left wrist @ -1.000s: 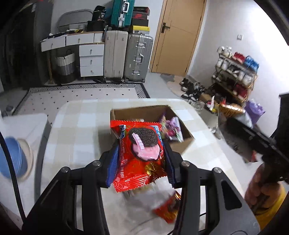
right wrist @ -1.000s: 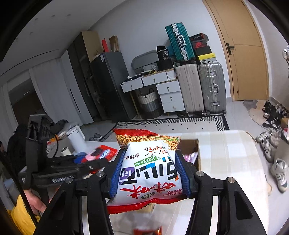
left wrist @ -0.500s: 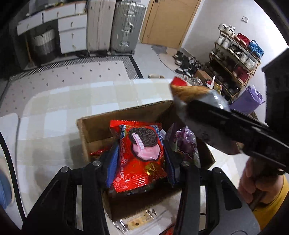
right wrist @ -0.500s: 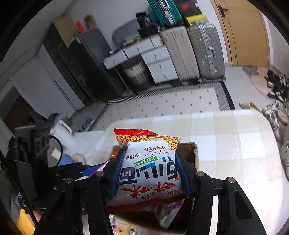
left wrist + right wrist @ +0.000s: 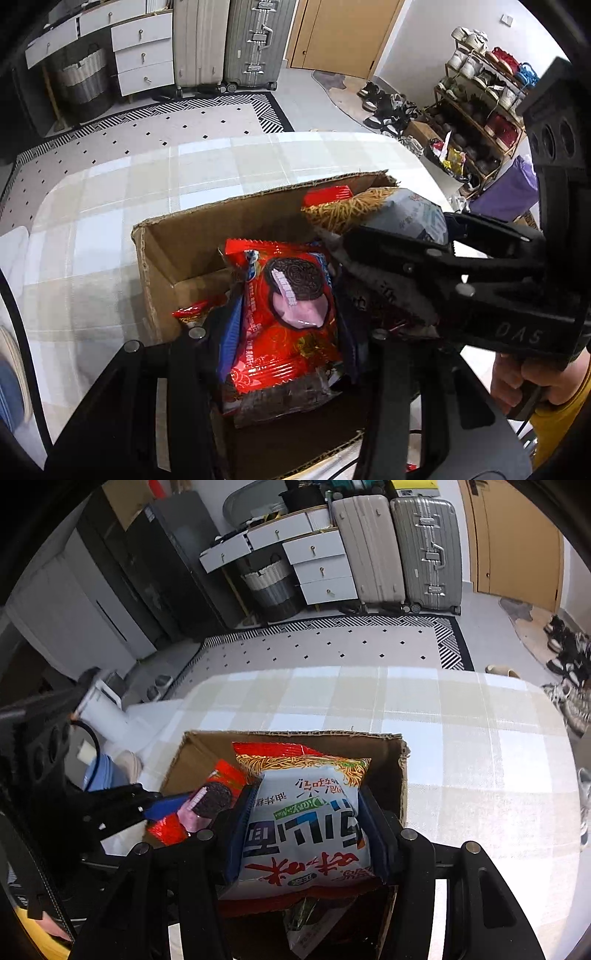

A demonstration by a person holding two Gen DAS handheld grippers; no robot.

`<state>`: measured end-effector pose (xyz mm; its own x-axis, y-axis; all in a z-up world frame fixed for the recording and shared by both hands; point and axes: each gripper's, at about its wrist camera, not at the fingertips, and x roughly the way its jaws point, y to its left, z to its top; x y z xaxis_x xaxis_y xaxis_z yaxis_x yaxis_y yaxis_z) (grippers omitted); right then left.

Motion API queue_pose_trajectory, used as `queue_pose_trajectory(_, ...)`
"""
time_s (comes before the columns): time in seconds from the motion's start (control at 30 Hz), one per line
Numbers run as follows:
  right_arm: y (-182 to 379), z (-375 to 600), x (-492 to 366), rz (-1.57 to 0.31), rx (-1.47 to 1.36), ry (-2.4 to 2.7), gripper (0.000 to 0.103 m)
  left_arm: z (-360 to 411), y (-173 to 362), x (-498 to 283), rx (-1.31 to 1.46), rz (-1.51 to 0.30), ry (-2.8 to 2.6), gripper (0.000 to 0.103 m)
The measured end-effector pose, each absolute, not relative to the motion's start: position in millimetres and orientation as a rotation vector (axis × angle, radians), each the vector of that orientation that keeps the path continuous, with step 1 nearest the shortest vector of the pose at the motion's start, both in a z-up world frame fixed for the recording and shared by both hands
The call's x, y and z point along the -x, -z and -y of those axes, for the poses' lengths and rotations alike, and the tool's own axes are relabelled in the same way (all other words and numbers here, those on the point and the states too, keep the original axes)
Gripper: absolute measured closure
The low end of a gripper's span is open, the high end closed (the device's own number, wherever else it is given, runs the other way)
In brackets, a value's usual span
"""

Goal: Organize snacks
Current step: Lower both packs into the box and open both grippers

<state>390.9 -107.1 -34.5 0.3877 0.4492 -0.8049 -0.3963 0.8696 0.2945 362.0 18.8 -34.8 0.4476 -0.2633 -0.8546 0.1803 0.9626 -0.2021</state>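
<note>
Left gripper (image 5: 286, 314) clamps a cookie packet (image 5: 291, 314), right gripper (image 5: 304, 830) a noodle bag (image 5: 306, 830), both over the cardboard box (image 5: 177, 254); its contents are mostly hidden.

Suitcases (image 5: 399, 546), white drawers (image 5: 317, 568) and a patterned rug (image 5: 332, 646) behind.

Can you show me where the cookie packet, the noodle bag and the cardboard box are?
cookie packet (image 5: 291, 295): left wrist view, on the printed cookie picture.
noodle bag (image 5: 303, 830): right wrist view, on the white front with blue lettering.
cardboard box (image 5: 207, 236): left wrist view, on the bare inner back wall.
</note>
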Motion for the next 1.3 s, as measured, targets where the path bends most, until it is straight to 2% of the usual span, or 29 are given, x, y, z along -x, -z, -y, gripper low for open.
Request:
queue_pose_trajectory(0.23, 43.9, 95.1, -391.4, -1.054, 0.001, -0.523, 0.049, -23.6, 50.2, -370.3, 0.059, -1.085, 0.255, 0.061)
queue_pose_trajectory(0.73, 32.4, 87.7, -383.7, -1.023, 0.053, -0.476, 0.047, -24.4, 43.1, -363.5, 0.071, -1.096, 0.249, 0.060)
queue_pose_trajectory(1.0, 7.8, 87.0, -368.2, -0.929, 0.130, -0.451, 0.044, -19.0, 18.6, -348.0, 0.051, -1.034, 0.219, 0.045)
queue_pose_trajectory(1.17, -2.5, 87.5, -360.2, -0.896, 0.135, -0.450, 0.044, -14.2, 2.8, -334.5, 0.029, -0.995, 0.198, 0.026)
queue_pose_trajectory(1.3, -6.5, 89.9, -355.5, -0.896, 0.122, -0.457, 0.044, -12.6, -1.2, -328.2, 0.033, -0.999, 0.200, 0.026)
